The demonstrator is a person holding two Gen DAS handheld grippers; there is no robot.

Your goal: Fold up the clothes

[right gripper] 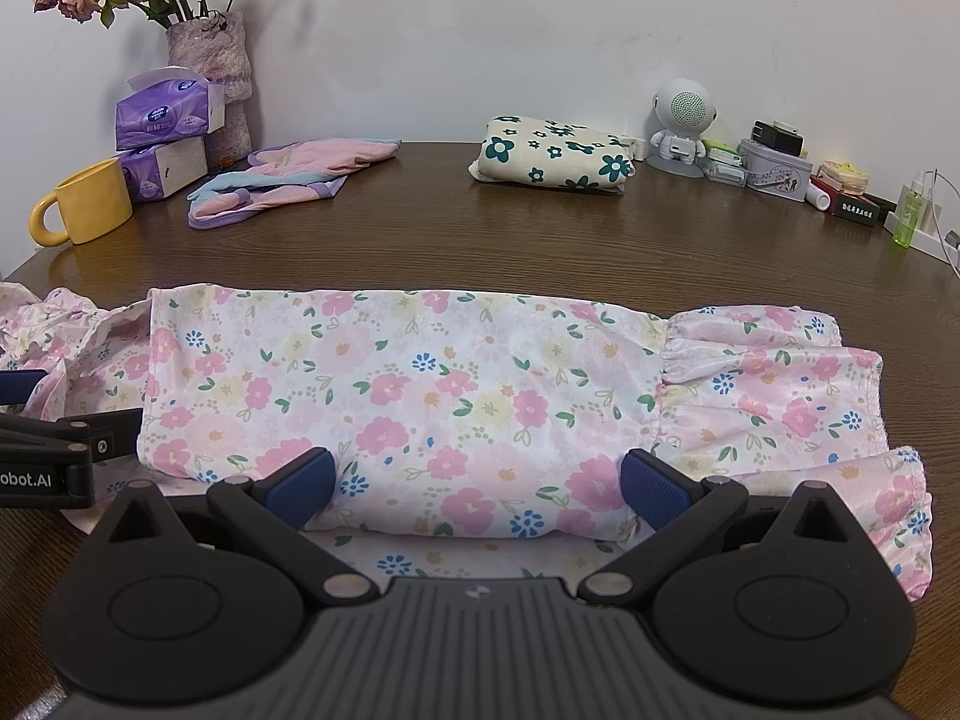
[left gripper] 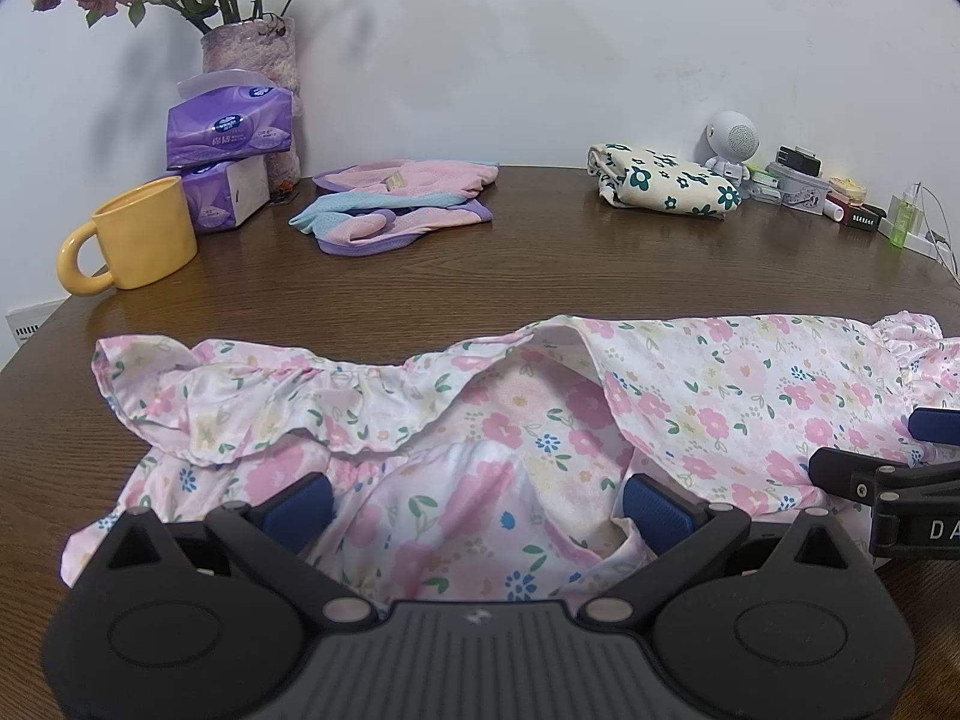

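Note:
A pink floral garment (left gripper: 492, 420) lies along the near side of the brown table (left gripper: 480, 276). In the left wrist view its ruffled end is bunched and partly folded over. My left gripper (left gripper: 477, 507) is open, its blue pads astride a raised fold of the cloth. In the right wrist view the garment (right gripper: 420, 384) lies as a flat folded band with a ruffled cuff at the right. My right gripper (right gripper: 477, 489) is open over its near edge. Each gripper shows at the edge of the other's view: the right one (left gripper: 888, 456) and the left one (right gripper: 54, 438).
At the back lie a pink and purple garment (left gripper: 396, 204) and a folded cream cloth with green flowers (left gripper: 666, 180). A yellow mug (left gripper: 132, 240), purple tissue packs (left gripper: 231, 144) and a flower vase (left gripper: 252, 54) stand back left. A white speaker (left gripper: 732, 144) and small boxes sit back right.

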